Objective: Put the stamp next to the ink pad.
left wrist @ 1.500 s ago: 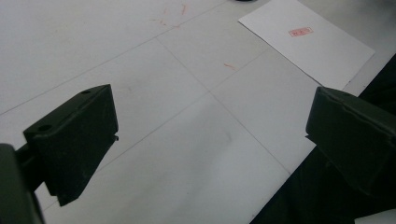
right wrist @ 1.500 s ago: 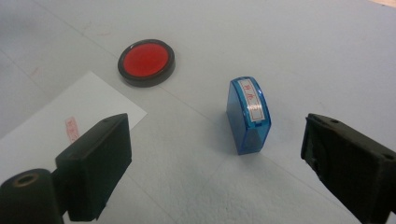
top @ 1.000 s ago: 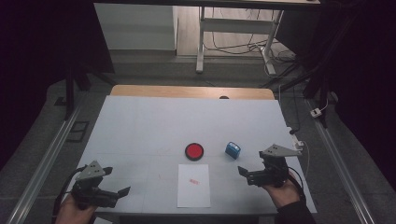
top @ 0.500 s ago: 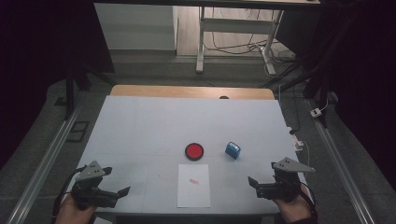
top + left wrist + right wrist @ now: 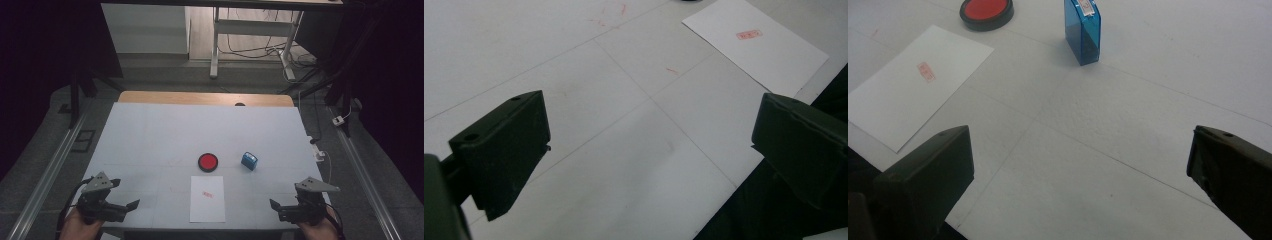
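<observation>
Stamping work looks finished or paused in the high view: the left gripper [image 5: 131, 205] sits at 7 o'clock on the desk [image 5: 150, 135] and the right gripper [image 5: 274, 205] at 5 o'clock, both apart from everything. The paper sheet [image 5: 207, 198] lies at 6 o'clock with a red stamp mark [image 5: 207, 195] on it; the round red ink pad [image 5: 207, 161] sits uncovered just beyond it, and the blue stamp [image 5: 249, 160] stands to the pad's 3 o'clock.

Left gripper view: jaws spread wide over bare desk, the sheet at 1 o'clock.

Right gripper view: jaws spread and empty, the stamp upright at 12 o'clock, the pad at 11 o'clock, its shallow black dish holding only red ink. A careless reach could tip the tall narrow stamp, or drag the fresh mark and smear it.
</observation>
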`<act>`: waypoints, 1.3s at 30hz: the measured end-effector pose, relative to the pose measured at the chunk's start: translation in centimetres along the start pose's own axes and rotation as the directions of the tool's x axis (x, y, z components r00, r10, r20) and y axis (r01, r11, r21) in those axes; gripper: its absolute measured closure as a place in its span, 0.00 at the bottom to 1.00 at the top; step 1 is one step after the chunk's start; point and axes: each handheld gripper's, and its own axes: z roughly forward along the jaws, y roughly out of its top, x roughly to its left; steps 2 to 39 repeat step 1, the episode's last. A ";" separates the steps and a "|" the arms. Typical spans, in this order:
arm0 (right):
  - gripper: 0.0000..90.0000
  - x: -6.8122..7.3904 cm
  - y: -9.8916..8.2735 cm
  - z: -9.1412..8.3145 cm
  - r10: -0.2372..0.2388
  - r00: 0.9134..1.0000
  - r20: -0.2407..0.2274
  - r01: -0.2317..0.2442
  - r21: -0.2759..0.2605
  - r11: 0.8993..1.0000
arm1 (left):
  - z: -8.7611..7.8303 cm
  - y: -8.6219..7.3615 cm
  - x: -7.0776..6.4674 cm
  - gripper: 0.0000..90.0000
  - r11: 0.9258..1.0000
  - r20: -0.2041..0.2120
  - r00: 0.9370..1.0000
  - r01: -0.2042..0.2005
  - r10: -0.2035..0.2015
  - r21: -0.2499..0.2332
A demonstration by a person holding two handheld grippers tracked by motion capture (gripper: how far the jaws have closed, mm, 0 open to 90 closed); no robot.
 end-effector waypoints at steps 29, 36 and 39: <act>0.00 0.0 0.0 0.0 -0.001 1.000 0.000 0.001 0.003 1.000 | 0.0 0.1 0.0 0.03 1.000 0.003 1.000 0.002 -0.002 -0.002; 0.00 0.0 0.0 0.0 -0.001 1.000 0.000 0.001 0.003 1.000 | 0.0 0.1 0.0 0.03 1.000 0.003 1.000 0.002 -0.002 -0.002; 0.00 0.0 0.0 0.0 -0.001 1.000 0.000 0.001 0.003 1.000 | 0.0 0.1 0.0 0.03 1.000 0.003 1.000 0.002 -0.002 -0.002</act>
